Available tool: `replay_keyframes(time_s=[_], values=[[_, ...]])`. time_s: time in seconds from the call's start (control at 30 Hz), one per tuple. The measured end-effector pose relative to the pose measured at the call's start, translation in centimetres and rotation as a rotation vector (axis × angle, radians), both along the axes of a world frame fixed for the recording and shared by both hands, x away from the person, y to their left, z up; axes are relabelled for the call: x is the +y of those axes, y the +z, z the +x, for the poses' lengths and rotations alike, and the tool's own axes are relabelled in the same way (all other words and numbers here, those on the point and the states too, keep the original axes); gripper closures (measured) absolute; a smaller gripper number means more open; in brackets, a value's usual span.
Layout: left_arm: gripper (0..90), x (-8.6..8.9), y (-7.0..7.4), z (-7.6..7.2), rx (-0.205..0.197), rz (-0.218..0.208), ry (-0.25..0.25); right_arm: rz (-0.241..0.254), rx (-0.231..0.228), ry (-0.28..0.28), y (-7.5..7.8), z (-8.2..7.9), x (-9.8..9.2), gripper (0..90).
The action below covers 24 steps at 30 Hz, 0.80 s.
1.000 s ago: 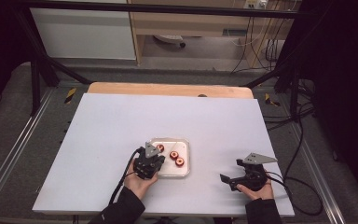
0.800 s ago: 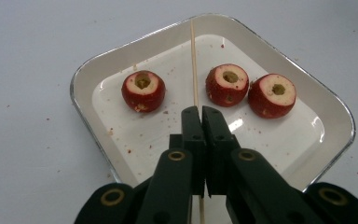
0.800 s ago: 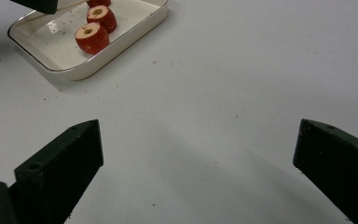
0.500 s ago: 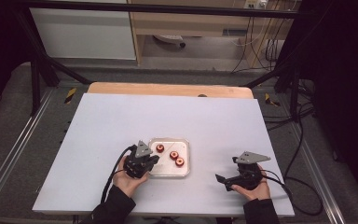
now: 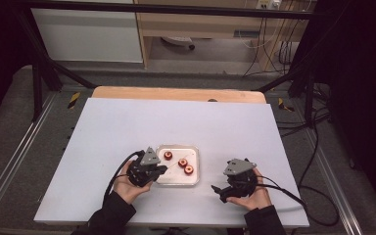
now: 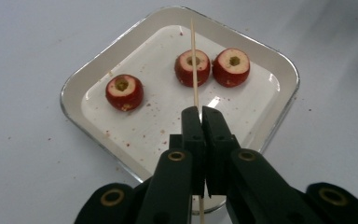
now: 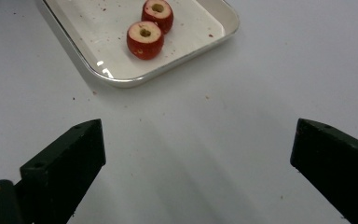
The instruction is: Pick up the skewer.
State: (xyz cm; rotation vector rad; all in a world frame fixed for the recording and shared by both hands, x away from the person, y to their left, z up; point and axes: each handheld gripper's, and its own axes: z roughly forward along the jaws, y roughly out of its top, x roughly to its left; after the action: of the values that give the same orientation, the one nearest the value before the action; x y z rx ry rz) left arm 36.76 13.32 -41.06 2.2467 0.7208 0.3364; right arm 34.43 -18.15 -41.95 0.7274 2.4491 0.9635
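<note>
My left claw (image 6: pixel 199 116) is clenched on a thin wooden skewer (image 6: pixel 194 60), pointing over the white tray (image 6: pixel 279 70) where three cored red fruits (image 6: pixel 124 92) sit; my right claw (image 7: pixel 196 172) gapes wide, holding nothing, above bare table (image 7: pixel 242 93) beside the tray.

Your table (image 5: pixel 127 127) was lit softly and evenly from above, while the room around it stayed dark. The tray (image 6: pixel 279 65) rim shone a little. Your close pictures looked a bit fuzzy near the bottom.
</note>
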Motion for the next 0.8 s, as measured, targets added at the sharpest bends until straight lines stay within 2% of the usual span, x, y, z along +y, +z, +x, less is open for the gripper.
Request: replay_keyframes(time_s=[0.03,0.13,0.17,0.2,0.27,0.33,0.43,0.63,0.67,0.77,0.8], values=[[88.5,-0.1,0.0,0.0,-0.002,0.005,-0.004,0.000,0.000,0.000,0.0,0.0,0.0,4.3],[88.5,-0.7,0.2,-0.1,0.004,0.016,-0.033,-0.063,-0.038,0.056,0.5,-0.1,1.3,7.0],[88.5,-0.9,0.3,-0.1,0.003,0.025,-0.049,-0.063,-0.038,0.056,0.5,-0.1,1.3,7.0],[88.5,-1.1,0.4,-0.2,0.003,0.028,-0.055,-0.112,-0.060,0.097,0.5,-0.1,1.9,9.2],[88.5,-1.5,0.5,-0.2,0.009,0.033,-0.072,-0.130,-0.069,0.108,0.5,-0.2,2.2,10.4],[88.5,-2.1,0.6,-0.3,0.013,0.035,-0.094,-0.195,-0.096,0.150,0.5,-0.3,2.9,14.0],[88.5,-3.0,0.6,-0.4,0.017,0.055,-0.122,-0.238,-0.124,0.183,0.5,-0.3,3.4,17.7],[88.5,-4.6,0.9,-0.6,0.019,0.068,-0.156,-0.284,-0.175,0.249,0.8,-0.4,4.0,24.6],[88.5,-4.9,1.0,-0.6,0.018,0.073,-0.170,-0.309,-0.201,0.285,0.8,-0.4,4.2,27.6],[88.6,-5.8,1.0,-0.8,0.016,0.084,-0.193,-0.338,-0.229,0.320,0.8,-0.4,4.3,35.0],[88.6,-6.2,1.1,-0.9,0.013,0.092,-0.202,-0.338,-0.229,0.320,0.8,-0.4,4.3,35.0]])
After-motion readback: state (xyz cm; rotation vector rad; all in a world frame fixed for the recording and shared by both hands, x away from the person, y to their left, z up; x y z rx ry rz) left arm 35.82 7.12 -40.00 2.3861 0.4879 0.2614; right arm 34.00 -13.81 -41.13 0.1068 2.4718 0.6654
